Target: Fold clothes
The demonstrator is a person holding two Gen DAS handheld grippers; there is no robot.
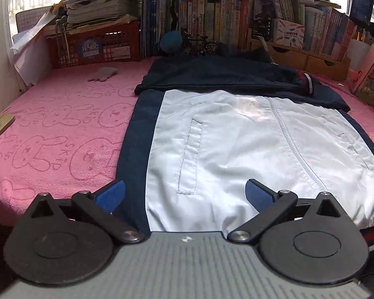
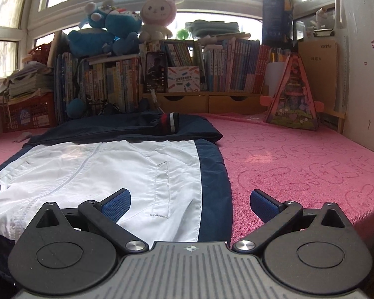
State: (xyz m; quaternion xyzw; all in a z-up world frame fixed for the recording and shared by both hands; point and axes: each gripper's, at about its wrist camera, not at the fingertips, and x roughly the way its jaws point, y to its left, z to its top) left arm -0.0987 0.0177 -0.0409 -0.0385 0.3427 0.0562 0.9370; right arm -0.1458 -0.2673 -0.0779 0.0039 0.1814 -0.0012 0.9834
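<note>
A navy and pale-white zip jacket [image 1: 236, 144] lies flat on the pink towel-covered surface [image 1: 57, 129], its navy sleeves folded across the far end with a red-white striped cuff [image 1: 305, 82] on top. My left gripper [image 1: 184, 194] is open at the near left hem, with fingers on either side of the navy side panel and white front. In the right wrist view the same jacket [image 2: 99, 172] lies to the left. My right gripper [image 2: 190, 201] is open over its near right navy edge. Neither holds cloth.
Bookshelves [image 2: 212, 74] and wooden drawers [image 2: 207, 102] line the far edge, with plush toys [image 2: 117, 30] on top. A red crate [image 1: 94, 44] with paper stacks stands far left. A pink triangular toy house [image 2: 293, 94] sits far right. A small grey item [image 1: 103, 73] lies on the towel.
</note>
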